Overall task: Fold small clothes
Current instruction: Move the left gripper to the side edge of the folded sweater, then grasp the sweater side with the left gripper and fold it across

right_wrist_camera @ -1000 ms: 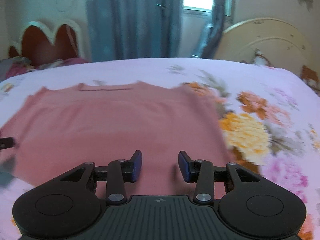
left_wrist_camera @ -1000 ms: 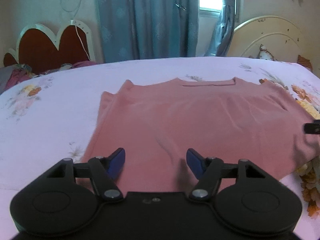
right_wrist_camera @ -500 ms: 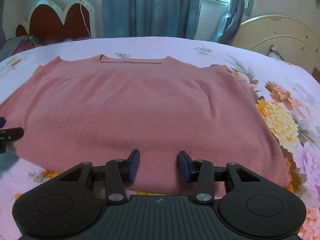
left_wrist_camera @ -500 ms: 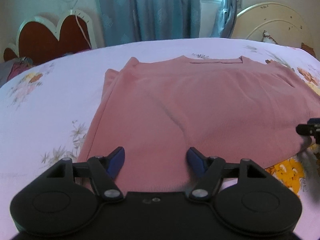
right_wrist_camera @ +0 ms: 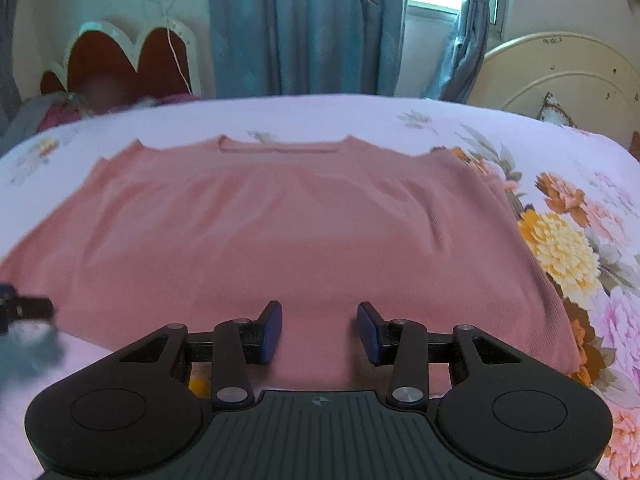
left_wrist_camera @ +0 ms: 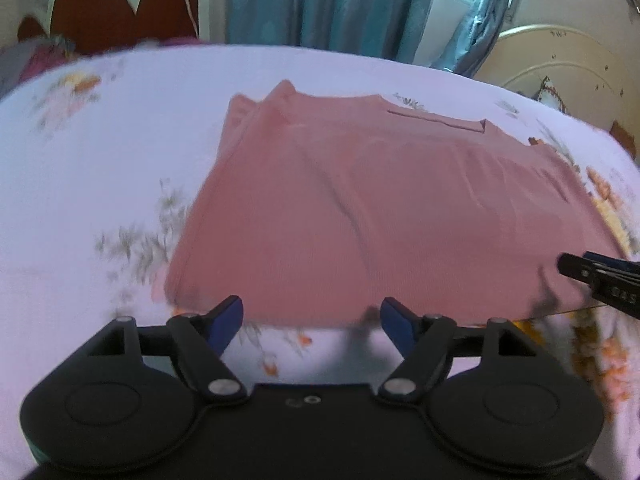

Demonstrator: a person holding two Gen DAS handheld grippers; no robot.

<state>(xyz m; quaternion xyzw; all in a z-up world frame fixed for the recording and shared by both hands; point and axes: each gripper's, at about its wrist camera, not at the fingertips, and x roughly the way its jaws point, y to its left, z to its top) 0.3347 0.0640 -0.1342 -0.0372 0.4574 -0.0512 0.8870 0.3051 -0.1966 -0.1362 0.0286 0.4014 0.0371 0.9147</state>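
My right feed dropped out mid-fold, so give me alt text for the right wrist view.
A pink shirt lies spread flat on a floral bedsheet, neckline away from the camera. The right gripper is over its near hem with jaws open and nothing between them. The left gripper's tip shows at the left edge; blue curtains hang behind the bed.

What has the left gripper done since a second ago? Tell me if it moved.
Yes. The left gripper has pulled back toward the near hem of the pink knit top: its open fingers were over the fabric, now over the floral bedsheet.
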